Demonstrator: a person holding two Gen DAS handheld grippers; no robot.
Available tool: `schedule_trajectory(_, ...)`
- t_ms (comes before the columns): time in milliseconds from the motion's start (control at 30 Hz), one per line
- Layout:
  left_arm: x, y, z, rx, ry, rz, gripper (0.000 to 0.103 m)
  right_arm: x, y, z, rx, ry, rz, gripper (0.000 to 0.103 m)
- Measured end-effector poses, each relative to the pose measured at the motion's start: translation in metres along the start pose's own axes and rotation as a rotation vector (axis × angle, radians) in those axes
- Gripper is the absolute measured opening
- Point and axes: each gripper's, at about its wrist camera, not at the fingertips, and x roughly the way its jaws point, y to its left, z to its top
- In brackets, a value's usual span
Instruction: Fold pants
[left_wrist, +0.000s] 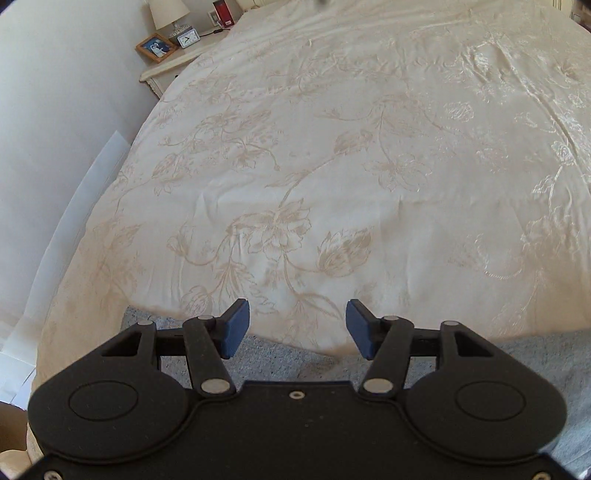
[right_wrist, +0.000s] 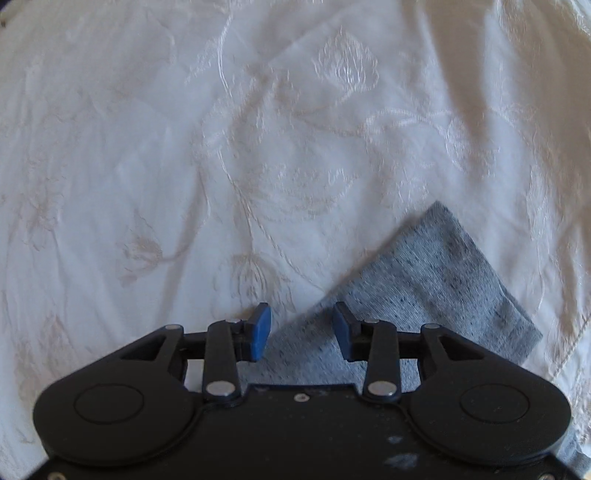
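The bed (left_wrist: 332, 147) takes up nearly everything I can see, covered by a cream bedspread (right_wrist: 184, 166) with a pale floral pattern and shallow creases running across it. In my left view it stretches away to a white wall (left_wrist: 55, 110) on the left, with a band of sunlight along its edge.

The pants (right_wrist: 424, 280), grey speckled knit, lie flat on the bedspread. In my right view a straight-edged end of them juts up and to the right from under my tool, its corner pointing toward the middle of the bed. In my left view the same grey fabric (left_wrist: 280, 358) shows only as a strip along the near edge, right under the tool.

My left tongs (left_wrist: 297, 328) stand wide apart with nothing between the blue pads, over the line where the grey cloth meets the bedspread. My right tongs (right_wrist: 301, 330) point down at the bed and are also apart; the grey fabric lies below the gap, but the pads do not press on it.

Far off in the left view a pale nightstand (left_wrist: 166, 70) sits by the bed's corner, carrying a lamp (left_wrist: 168, 14), a wooden picture frame (left_wrist: 156, 47) and a small clock (left_wrist: 188, 37).
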Motion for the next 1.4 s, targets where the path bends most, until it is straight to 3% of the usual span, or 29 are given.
schedule_trajectory(33, 0.004, 0.003, -0.001, 0.005, 0.011, 0.002, 0.063, -0.003, -0.002, -0.008, 0.014, -0.027, 0.017, 0.031)
schedule_trajectory(67, 0.008, 0.007, -0.003, 0.005, 0.025, 0.001, 0.063, -0.009, -0.008, -0.015, 0.028, -0.039, 0.045, 0.012)
schedule_trajectory(100, 0.012, 0.011, -0.003, -0.001, 0.040, -0.007, 0.063, -0.014, -0.015, -0.021, 0.036, -0.030, 0.073, 0.003)
schedule_trajectory(300, 0.044, 0.039, 0.004, -0.090, 0.160, -0.085, 0.063, -0.065, -0.071, -0.074, 0.080, -0.087, 0.142, 0.004)
schedule_trajectory(467, 0.065, 0.055, 0.006, -0.139, 0.245, -0.098, 0.063, -0.087, -0.110, -0.125, 0.120, -0.083, 0.130, 0.004)
schedule_trajectory(667, 0.085, 0.061, 0.009, -0.123, 0.308, -0.066, 0.063, -0.089, -0.139, -0.185, 0.145, -0.049, 0.079, 0.004)
schedule_trajectory(767, 0.102, 0.058, 0.012, -0.090, 0.353, -0.006, 0.064, -0.080, -0.142, -0.201, 0.143, -0.030, 0.056, 0.004)
schedule_trajectory(1000, 0.144, 0.048, 0.009, -0.050, 0.485, 0.065, 0.065, -0.079, -0.132, -0.204, 0.102, -0.088, 0.053, 0.004)
schedule_trajectory(1067, 0.142, 0.047, 0.010, -0.069, 0.485, 0.043, 0.053, -0.081, -0.132, -0.198, 0.103, -0.109, 0.068, 0.004)
schedule_trajectory(1133, 0.132, 0.055, 0.011, -0.143, 0.482, 0.021, 0.004, -0.086, -0.134, -0.194, 0.113, -0.125, 0.084, 0.004)
schedule_trajectory(1233, 0.105, 0.075, 0.010, -0.223, 0.434, -0.042, 0.000, -0.095, -0.134, -0.188, 0.124, -0.136, 0.108, 0.004)
schedule_trajectory(1400, 0.012, 0.112, -0.006, -0.208, 0.192, -0.048, 0.000, -0.123, -0.139, -0.183, 0.122, -0.185, 0.177, 0.004)
